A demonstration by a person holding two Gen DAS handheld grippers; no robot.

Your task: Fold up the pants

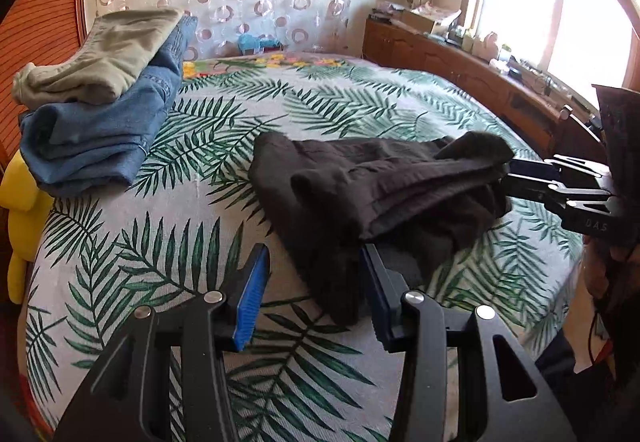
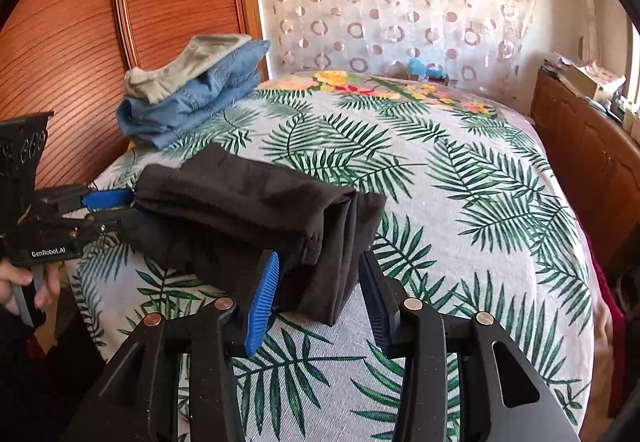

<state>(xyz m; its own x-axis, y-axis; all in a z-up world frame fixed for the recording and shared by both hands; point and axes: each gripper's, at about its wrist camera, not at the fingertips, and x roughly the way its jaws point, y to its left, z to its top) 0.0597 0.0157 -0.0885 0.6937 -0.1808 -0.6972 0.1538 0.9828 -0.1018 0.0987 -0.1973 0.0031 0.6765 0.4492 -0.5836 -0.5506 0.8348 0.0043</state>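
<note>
A pair of black pants (image 1: 380,182) (image 2: 240,202) lies folded into a thick bundle on the leaf-print bed cover (image 1: 248,114) (image 2: 460,182). My left gripper (image 1: 316,278) is open at one end of the bundle; a loose corner of the cloth hangs in the gap beside the right finger, unpressed. From the right wrist view the left gripper (image 2: 128,208) reaches the bundle's left end. My right gripper (image 2: 320,282) is open too, with the folded end between its fingers and a gap on the right side. In the left wrist view the right gripper (image 1: 510,178) has its fingertips hidden by cloth.
Folded blue jeans (image 1: 100,138) (image 2: 188,110) with grey-green pants (image 1: 112,54) (image 2: 192,58) on top are stacked at the bed's far left by the wooden headboard (image 2: 80,42). A cluttered wooden cabinet (image 1: 460,70) (image 2: 580,146) runs along the right. A yellow soft thing (image 1: 20,202) sits off the left edge.
</note>
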